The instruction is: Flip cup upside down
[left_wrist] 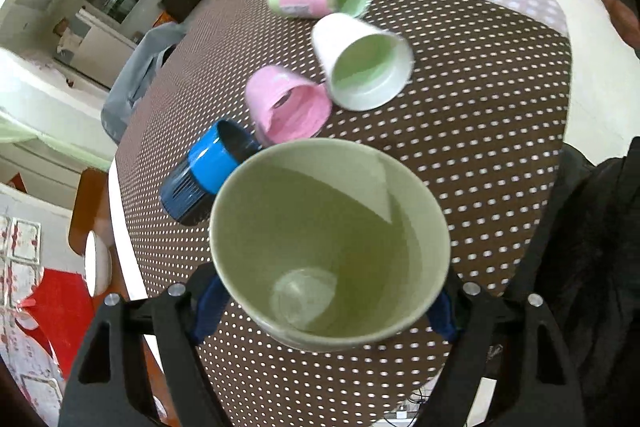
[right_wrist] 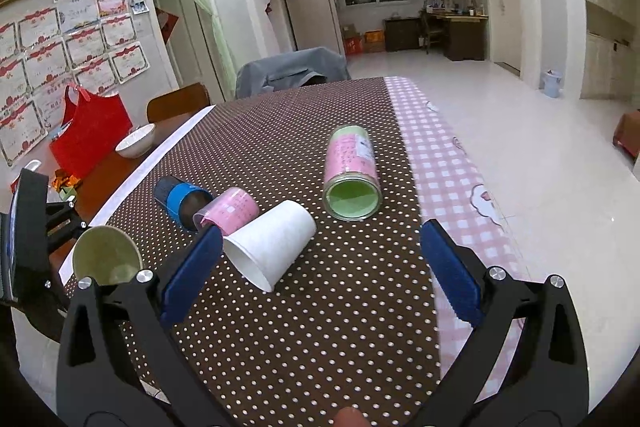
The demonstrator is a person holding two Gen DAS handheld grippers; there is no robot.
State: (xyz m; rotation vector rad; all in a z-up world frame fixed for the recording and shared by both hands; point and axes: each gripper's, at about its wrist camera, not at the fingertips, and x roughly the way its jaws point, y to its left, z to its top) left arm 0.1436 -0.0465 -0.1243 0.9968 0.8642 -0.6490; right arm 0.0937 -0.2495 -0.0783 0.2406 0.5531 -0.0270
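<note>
My left gripper (left_wrist: 324,311) is shut on a pale green paper cup (left_wrist: 332,247), held above the dotted brown tablecloth with its open mouth facing the camera. The same cup (right_wrist: 106,257) shows at the left of the right wrist view, mouth tilted toward the right. My right gripper (right_wrist: 320,263) is open and empty above the table. A white paper cup (right_wrist: 268,245) lies on its side just ahead of its left finger.
On the brown dotted cloth (right_wrist: 320,327) lie a pink cup (right_wrist: 230,213), a blue-banded dark cup (right_wrist: 180,203) and a pink-and-green jar (right_wrist: 352,175), all on their sides. A white bowl (right_wrist: 136,141) and a red bag (right_wrist: 90,135) sit at the left. A checked cloth (right_wrist: 440,163) covers the right edge.
</note>
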